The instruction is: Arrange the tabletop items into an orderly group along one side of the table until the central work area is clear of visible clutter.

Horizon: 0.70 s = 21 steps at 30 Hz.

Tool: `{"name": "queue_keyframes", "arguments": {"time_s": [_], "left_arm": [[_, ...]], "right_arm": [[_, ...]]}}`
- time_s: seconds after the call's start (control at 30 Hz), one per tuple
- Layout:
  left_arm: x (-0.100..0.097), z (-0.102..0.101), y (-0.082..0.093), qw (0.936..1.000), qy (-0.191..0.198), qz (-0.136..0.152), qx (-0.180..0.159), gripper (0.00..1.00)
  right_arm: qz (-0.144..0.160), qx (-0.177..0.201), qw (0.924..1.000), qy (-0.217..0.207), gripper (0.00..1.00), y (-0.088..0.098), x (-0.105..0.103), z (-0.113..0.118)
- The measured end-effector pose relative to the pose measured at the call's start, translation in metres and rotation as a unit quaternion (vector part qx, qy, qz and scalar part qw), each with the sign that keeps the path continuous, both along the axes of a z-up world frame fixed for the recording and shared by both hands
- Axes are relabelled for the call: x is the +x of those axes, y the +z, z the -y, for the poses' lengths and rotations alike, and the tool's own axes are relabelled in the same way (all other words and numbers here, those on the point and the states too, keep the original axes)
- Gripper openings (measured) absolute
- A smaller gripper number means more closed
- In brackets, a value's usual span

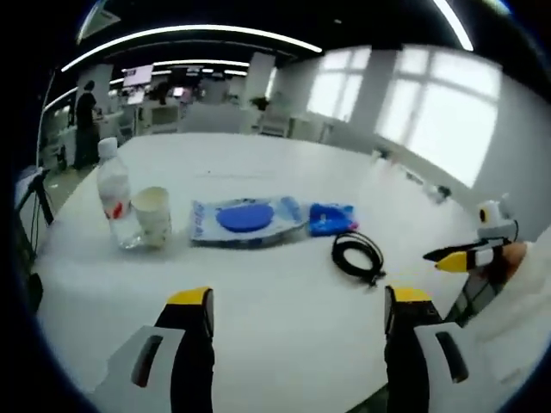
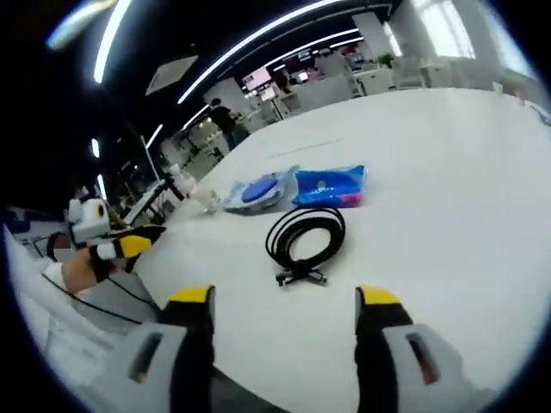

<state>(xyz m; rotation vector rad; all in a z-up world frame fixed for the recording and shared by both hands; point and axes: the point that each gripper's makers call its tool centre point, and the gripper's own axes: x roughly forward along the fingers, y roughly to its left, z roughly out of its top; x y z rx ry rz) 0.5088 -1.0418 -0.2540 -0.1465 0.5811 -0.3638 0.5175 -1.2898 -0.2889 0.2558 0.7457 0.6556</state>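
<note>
On the white table (image 1: pixel 284 172) stand a clear water bottle (image 1: pixel 113 196) and a paper cup (image 1: pixel 152 216) at the left. Beside them lie a clear bag with a blue disc (image 1: pixel 246 218), a blue packet (image 1: pixel 331 218) and a coiled black cable (image 1: pixel 358 255). My left gripper (image 1: pixel 299 297) is open over the near edge, nothing between its jaws. My right gripper (image 1: pixel 455 257) comes in from the right. In the right gripper view the right gripper (image 2: pixel 284 295) is open, just short of the cable (image 2: pixel 306 239). Beyond it lie the blue packet (image 2: pixel 330 186) and the bag (image 2: pixel 257 191). The left gripper (image 2: pixel 123 246) shows at the left.
A person (image 1: pixel 86 121) stands far back at the left among office desks. A tripod (image 1: pixel 36 200) stands by the table's left edge. Bright windows (image 1: pixel 430 112) line the right wall. The table stretches bare behind the items.
</note>
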Motion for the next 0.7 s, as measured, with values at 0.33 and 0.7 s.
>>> {"name": "queue_keyframes", "arguments": {"time_s": [0.33, 0.7], "left_arm": [[-0.033, -0.107, 0.001, 0.9998, 0.012, -0.005, 0.012, 0.79], [-0.039, -0.170, -0.008, 0.9997, 0.016, -0.017, 0.008, 0.80]], "right_arm": [[0.007, -0.008, 0.9999, -0.004, 0.64, 0.007, -0.012, -0.060], [0.004, -0.028, 0.9984, -0.050, 0.67, 0.012, -0.034, -0.063]]}}
